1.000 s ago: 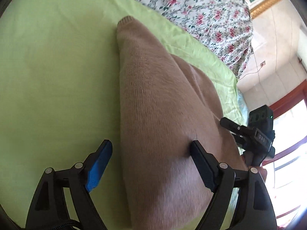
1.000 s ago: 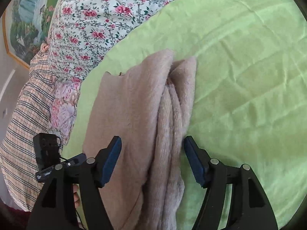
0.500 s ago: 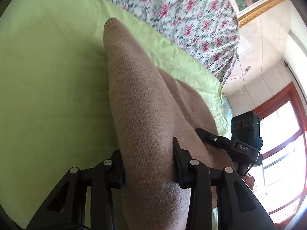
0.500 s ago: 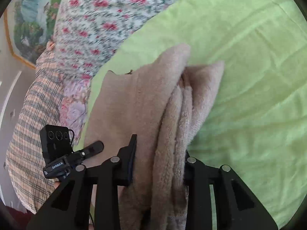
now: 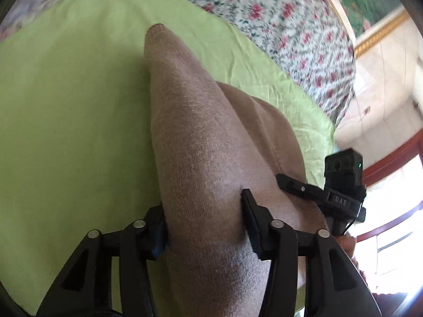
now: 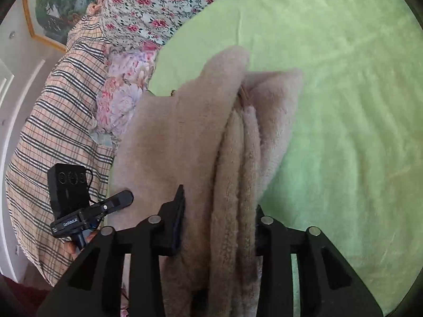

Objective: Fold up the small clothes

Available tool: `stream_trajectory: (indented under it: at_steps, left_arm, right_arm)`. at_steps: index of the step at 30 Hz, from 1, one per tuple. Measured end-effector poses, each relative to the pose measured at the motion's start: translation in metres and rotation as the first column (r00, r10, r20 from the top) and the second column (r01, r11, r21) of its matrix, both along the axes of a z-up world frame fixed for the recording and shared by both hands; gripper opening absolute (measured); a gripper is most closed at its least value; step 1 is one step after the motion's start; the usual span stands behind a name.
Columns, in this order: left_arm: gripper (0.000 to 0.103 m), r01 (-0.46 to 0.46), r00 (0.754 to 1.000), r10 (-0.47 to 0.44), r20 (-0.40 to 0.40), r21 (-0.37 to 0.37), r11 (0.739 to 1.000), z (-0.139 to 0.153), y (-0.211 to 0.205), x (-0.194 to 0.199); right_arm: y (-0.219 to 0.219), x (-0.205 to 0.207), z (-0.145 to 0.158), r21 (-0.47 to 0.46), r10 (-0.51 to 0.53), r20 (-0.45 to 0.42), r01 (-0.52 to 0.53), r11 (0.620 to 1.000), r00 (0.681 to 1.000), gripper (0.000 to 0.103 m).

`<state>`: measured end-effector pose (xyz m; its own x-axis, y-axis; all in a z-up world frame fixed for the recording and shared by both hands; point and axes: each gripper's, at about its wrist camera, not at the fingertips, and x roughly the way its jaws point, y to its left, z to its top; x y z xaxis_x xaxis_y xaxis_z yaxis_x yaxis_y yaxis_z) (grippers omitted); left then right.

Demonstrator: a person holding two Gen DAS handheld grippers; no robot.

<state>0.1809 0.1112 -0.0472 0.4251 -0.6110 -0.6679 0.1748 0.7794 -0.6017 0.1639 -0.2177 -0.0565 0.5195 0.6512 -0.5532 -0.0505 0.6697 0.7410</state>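
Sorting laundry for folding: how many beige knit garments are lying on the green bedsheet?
1. The beige knit garment lies bunched lengthwise on the green bedsheet, one edge between the left gripper pads, the other in the right gripper. Its folds might hide something beneath.

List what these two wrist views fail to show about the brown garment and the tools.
- Left wrist view: the brown garment's near end is cut off by the bottom edge and hidden behind the left tool.
- Right wrist view: its folded layers run under the right tool; their count is unclear.
- Both views: the garment's type cannot be told.
- Jaws just reopened slightly; grip firmness unclear.
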Motion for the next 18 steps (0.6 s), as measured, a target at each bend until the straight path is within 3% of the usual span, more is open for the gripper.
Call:
stream_trajectory:
  at_steps: [1, 3, 7, 10, 11, 12, 13, 14, 16, 18]
  left_arm:
    - [0.057, -0.013, 1.000, 0.013, -0.005, -0.036, 0.999, -0.001, 0.006, 0.001]
    - [0.064, -0.046, 0.999, 0.047, 0.017, -0.035, 0.998, 0.005, 0.010, 0.002]
    - [0.065, -0.098, 0.993, 0.098, 0.064, -0.013, 0.995, 0.021, 0.021, 0.016]
    - [0.065, -0.132, 0.989, 0.131, 0.073, 0.018, 0.991, 0.024, 0.023, 0.032]
    - [0.065, -0.141, 0.988, 0.139, 0.075, 0.030, 0.990, 0.024, 0.026, 0.034]
    - [0.065, -0.148, 0.987, 0.144, 0.076, 0.041, 0.988, 0.024, 0.027, 0.038]
    - [0.063, -0.153, 0.986, 0.149, 0.077, 0.053, 0.987, 0.024, 0.024, 0.042]
    - [0.062, -0.157, 0.985, 0.151, 0.080, 0.068, 0.985, 0.025, 0.023, 0.045]
    - [0.060, -0.158, 0.984, 0.147, 0.099, 0.110, 0.981, 0.028, 0.017, 0.049]
    - [0.057, -0.156, 0.984, 0.137, 0.118, 0.167, 0.974, 0.029, 0.008, 0.051]
  right_arm:
    - [-0.002, -0.001, 0.003, -0.021, -0.001, -0.007, 0.001, 1.000, 1.000, 0.044]
    - [-0.008, -0.003, 0.016, -0.123, -0.032, 0.001, 0.032, 0.992, 0.999, 0.061]
    - [-0.022, 0.003, 0.045, -0.213, -0.130, 0.094, 0.147, 0.966, 0.987, 0.062]
    - [-0.021, 0.026, 0.054, -0.202, -0.134, 0.143, 0.161, 0.966, 0.981, 0.062]
    - [-0.018, 0.037, 0.052, -0.199, -0.120, 0.137, 0.146, 0.969, 0.983, 0.055]
    - [-0.015, 0.045, 0.049, -0.196, -0.105, 0.118, 0.127, 0.972, 0.987, 0.031]
    - [-0.013, 0.050, 0.046, -0.201, -0.097, 0.094, 0.115, 0.973, 0.991, 0.015]
    - [-0.016, 0.051, 0.048, -0.197, -0.110, 0.099, 0.127, 0.972, 0.989, 0.009]
    - [-0.027, 0.035, 0.061, -0.155, -0.143, 0.170, 0.170, 0.973, 0.975, 0.008]
    - [-0.039, 0.023, 0.064, -0.150, -0.175, 0.183, 0.203, 0.968, 0.967, 0.008]
